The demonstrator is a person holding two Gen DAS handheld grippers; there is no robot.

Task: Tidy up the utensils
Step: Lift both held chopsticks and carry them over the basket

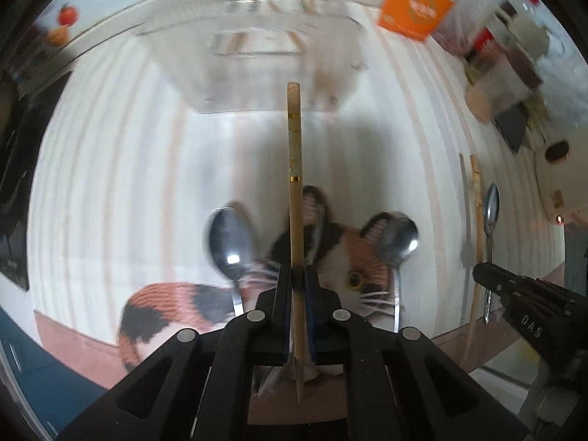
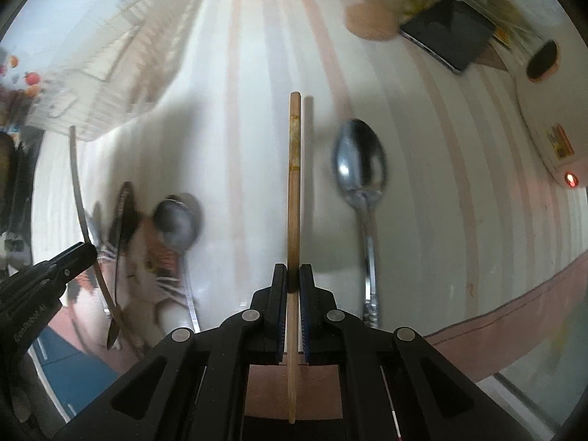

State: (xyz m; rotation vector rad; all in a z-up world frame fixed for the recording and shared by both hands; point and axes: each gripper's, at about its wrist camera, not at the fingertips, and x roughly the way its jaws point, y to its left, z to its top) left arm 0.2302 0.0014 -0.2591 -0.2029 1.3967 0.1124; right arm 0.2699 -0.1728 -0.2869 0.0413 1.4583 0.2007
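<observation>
My left gripper [image 1: 297, 279] is shut on a wooden chopstick [image 1: 295, 183], which points straight ahead over the striped mat. Below it two steel spoons [image 1: 229, 246] [image 1: 398, 242] lie on the mat's cat picture. My right gripper [image 2: 293, 279] is shut on a second chopstick [image 2: 294, 183], held above the mat. A large spoon [image 2: 362, 169] lies just right of it and another spoon [image 2: 178, 224] lies to its left. Each gripper shows in the other's view: the right gripper [image 1: 481, 275] at the right edge, the left gripper [image 2: 79, 257] at the left edge with its chopstick [image 2: 79, 191].
A clear plastic utensil organizer [image 1: 253, 47] stands at the far side of the mat, blurred. An orange box [image 1: 415, 7] sits beside it. A dark phone [image 2: 448, 33], a round tan object [image 2: 369, 18] and jars crowd the far right. The mat's pink border [image 2: 514, 316] runs along the near edge.
</observation>
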